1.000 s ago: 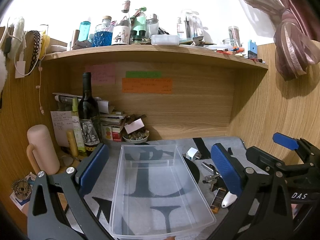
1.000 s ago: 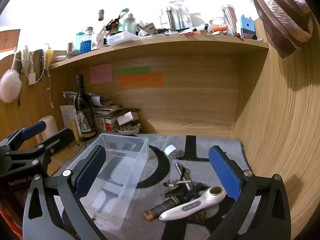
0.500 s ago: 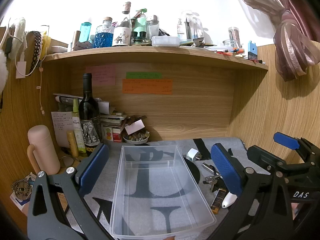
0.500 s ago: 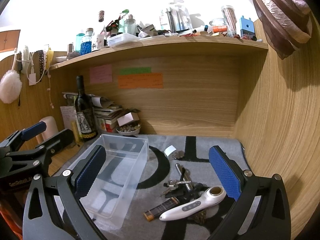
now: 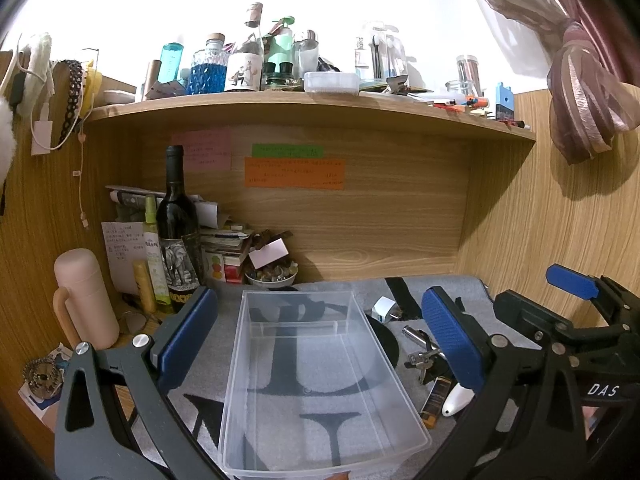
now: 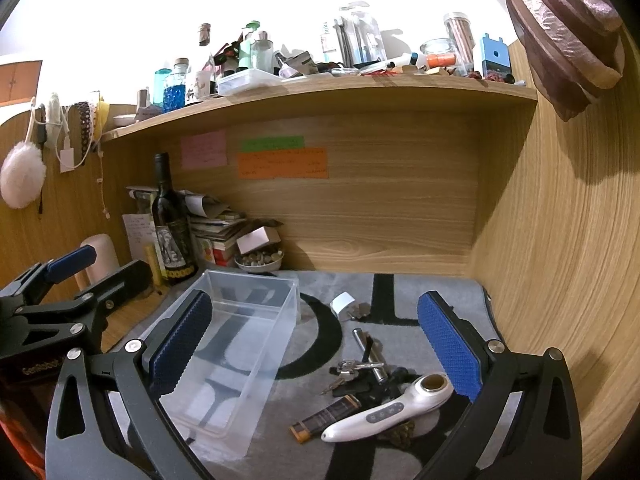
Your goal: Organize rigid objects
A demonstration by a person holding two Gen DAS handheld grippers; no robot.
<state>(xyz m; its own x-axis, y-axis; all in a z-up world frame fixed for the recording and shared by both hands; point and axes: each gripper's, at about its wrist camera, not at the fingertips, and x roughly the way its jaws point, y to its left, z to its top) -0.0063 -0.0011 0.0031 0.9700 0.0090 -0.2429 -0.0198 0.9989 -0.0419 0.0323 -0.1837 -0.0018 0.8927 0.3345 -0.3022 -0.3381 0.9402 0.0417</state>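
A clear plastic bin (image 5: pixel 316 376) lies empty on the grey mat; it also shows in the right wrist view (image 6: pixel 228 356). My left gripper (image 5: pixel 320 344) is open, its pads straddling the bin. To the bin's right lies a pile: a white handheld device (image 6: pixel 384 412), a bunch of keys (image 6: pixel 360 368), a dark brown bar (image 6: pixel 324 418), a metal tube (image 6: pixel 362 338) and a small white plug (image 6: pixel 342 304). My right gripper (image 6: pixel 316 344) is open and empty above this pile.
A wine bottle (image 5: pixel 178 240), a pink flask (image 5: pixel 84 300), stacked books and a small bowl (image 5: pixel 272 276) crowd the back left corner. A cluttered shelf (image 5: pixel 312 100) runs overhead. Wood walls close the back and the right side (image 6: pixel 560 240).
Both grippers have stayed almost still and open. Nothing on the mat has moved.
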